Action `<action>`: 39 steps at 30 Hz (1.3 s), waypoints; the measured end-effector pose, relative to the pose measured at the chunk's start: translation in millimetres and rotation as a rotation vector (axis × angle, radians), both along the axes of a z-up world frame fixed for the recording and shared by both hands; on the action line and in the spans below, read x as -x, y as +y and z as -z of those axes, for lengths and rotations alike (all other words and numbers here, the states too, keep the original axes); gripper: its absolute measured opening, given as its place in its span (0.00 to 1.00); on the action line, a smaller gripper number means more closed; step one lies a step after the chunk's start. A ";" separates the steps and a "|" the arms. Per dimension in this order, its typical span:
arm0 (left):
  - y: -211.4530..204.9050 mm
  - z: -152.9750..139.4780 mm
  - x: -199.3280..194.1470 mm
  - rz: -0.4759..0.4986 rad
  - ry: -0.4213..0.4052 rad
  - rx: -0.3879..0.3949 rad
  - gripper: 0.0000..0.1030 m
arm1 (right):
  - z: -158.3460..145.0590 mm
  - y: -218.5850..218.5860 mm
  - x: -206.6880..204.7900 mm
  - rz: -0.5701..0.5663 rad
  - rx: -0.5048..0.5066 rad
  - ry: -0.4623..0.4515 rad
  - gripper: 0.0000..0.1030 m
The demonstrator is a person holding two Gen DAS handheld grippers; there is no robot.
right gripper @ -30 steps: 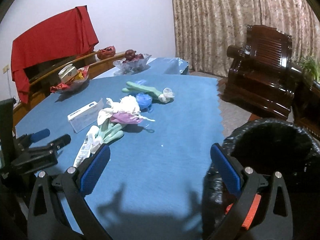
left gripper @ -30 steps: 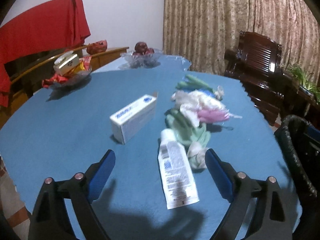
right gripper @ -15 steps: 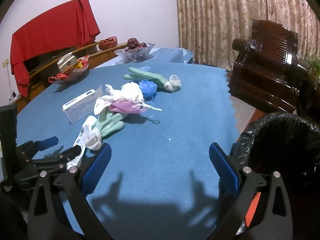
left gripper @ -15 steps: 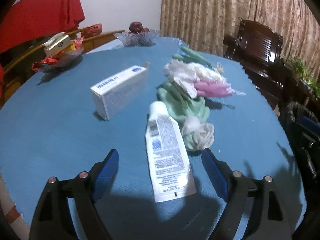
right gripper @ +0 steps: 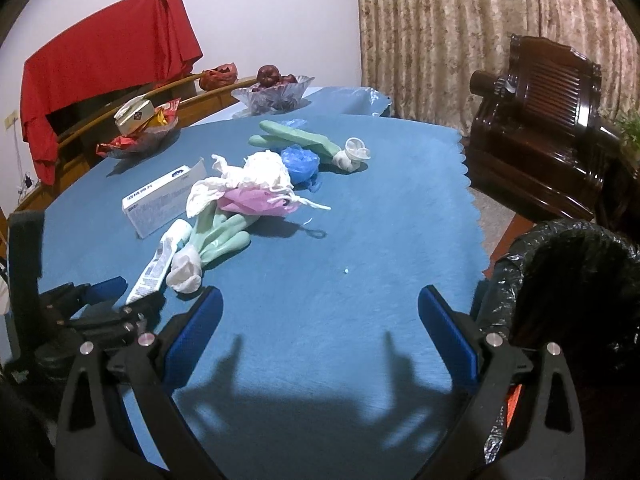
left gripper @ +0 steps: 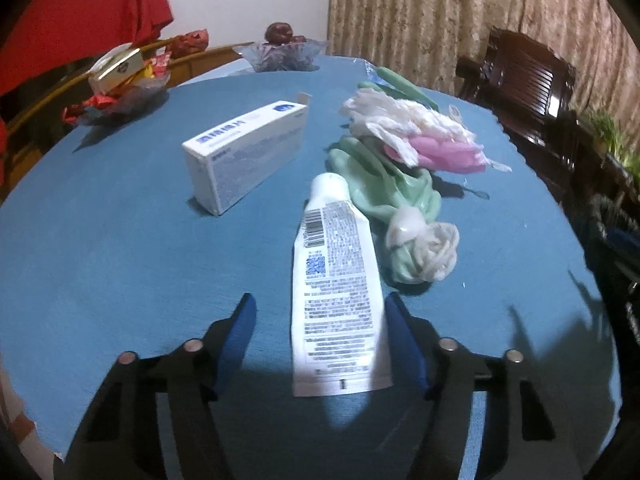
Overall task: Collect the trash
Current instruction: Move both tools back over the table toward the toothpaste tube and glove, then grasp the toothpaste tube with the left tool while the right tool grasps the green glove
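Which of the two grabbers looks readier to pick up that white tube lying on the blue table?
The left gripper. Its open fingers already sit either side of the white tube, at the flat end. The right gripper is open over bare blue tablecloth, beside the black trash bag.
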State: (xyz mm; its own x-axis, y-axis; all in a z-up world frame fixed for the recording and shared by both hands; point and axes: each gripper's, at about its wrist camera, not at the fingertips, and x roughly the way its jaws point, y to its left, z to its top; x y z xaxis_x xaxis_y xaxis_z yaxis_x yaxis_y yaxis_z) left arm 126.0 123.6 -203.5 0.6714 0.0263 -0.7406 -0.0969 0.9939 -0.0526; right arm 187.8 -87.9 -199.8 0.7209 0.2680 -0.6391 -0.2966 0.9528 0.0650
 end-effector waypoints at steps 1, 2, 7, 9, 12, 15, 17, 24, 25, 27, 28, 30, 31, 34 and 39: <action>3.8 -1.4 0.3 -0.009 -0.001 0.009 0.61 | 0.4 0.5 -0.4 -0.002 0.003 0.001 0.92; 8.3 -3.5 1.5 -0.019 -0.008 0.020 0.60 | 1.0 1.0 -0.6 -0.003 0.004 0.003 0.92; 18.9 -8.8 1.6 -0.027 -0.027 0.039 0.53 | 5.8 5.8 -1.7 -0.012 0.010 0.015 0.92; 21.2 -9.4 -0.4 -0.035 -0.030 0.045 0.53 | 6.7 7.1 -1.5 -0.017 0.013 0.018 0.92; 25.0 -10.6 -6.4 -0.044 -0.031 0.045 0.52 | 8.1 8.2 -1.5 -0.024 0.018 0.022 0.92; 30.7 -10.7 -13.4 -0.057 -0.026 0.044 0.46 | 8.8 9.6 -3.3 -0.025 0.019 0.026 0.92; 33.4 -8.9 -18.6 -0.056 -0.018 0.049 0.39 | 9.1 11.4 -5.4 -0.028 0.019 0.028 0.92; 33.6 0.2 -30.8 -0.041 0.000 0.047 0.30 | 8.7 21.1 -10.6 -0.039 0.021 0.026 0.92; 33.2 -0.2 -31.4 -0.036 -0.004 0.047 0.24 | 9.0 21.7 -11.1 -0.040 0.021 0.026 0.92; 33.1 -0.6 -32.7 -0.026 -0.007 0.045 0.15 | 8.7 25.6 -13.5 -0.043 0.016 0.029 0.92; 33.6 -1.4 -32.3 -0.026 -0.012 0.048 0.11 | 8.3 28.8 -14.7 -0.046 0.014 0.029 0.91; 35.2 -3.3 -31.1 -0.017 -0.024 0.065 0.02 | 7.3 35.6 -15.6 -0.054 0.011 0.027 0.88; 35.8 -4.8 -29.8 -0.019 -0.028 0.068 0.02 | 7.1 38.4 -16.2 -0.057 0.010 0.027 0.86; 41.6 -9.2 -23.1 -0.026 -0.046 0.091 0.02 | 6.9 51.6 -19.6 -0.072 -0.006 0.036 0.81; 49.7 -13.7 -11.4 -0.033 -0.059 0.094 0.02 | 11.5 75.4 -24.5 -0.100 -0.022 0.052 0.80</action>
